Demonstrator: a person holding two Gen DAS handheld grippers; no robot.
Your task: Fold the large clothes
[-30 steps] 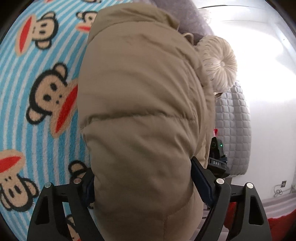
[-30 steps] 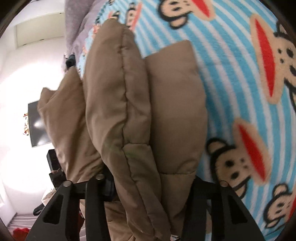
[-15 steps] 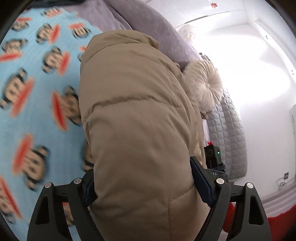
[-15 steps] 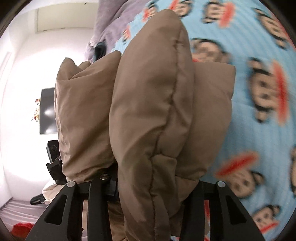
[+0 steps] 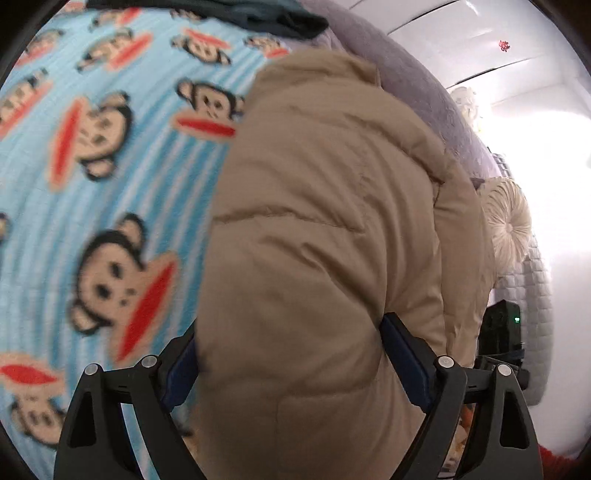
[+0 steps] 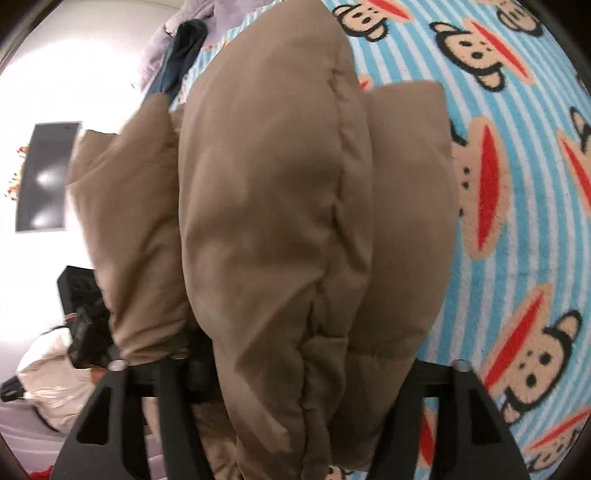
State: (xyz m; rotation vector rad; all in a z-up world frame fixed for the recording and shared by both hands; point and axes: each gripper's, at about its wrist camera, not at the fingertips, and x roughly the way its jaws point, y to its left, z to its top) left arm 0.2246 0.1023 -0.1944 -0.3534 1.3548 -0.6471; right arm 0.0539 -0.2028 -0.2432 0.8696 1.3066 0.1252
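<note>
Against the frames of a second ago, the blue monkey-print blanket (image 5: 110,206) under the puffy beige jacket (image 5: 314,258) shows a different stretch of its pattern, and a dark green garment (image 5: 240,14) now shows at the far end of the blanket, beyond the jacket. The bars of the right hand-held gripper (image 6: 295,373) stand much farther apart than before.

The left hand-held gripper (image 5: 291,354) has a thick roll of the jacket between its blue pads (image 5: 400,354); the jaws are opening, yet the padding still fills the gap and bulges over both pads. The right hand-held gripper's jaws are opening too, with bunched folds of the jacket between them (its pads are hidden by the fabric, so whether they still press cannot be told).

The jacket is above the blanket. In both views its long axis runs away from the camera toward the far end of the blanket, with quilting seams crossing it in the left view.

The blanket covers a bed. Past the jacket lie a grey-lilac blanket (image 5: 406,74), a round cream cushion (image 5: 509,225) and a grey quilted cover (image 5: 532,295). In the right view a dark screen (image 6: 46,177) hangs on the bright white wall (image 6: 74,55), beside the jacket.
</note>
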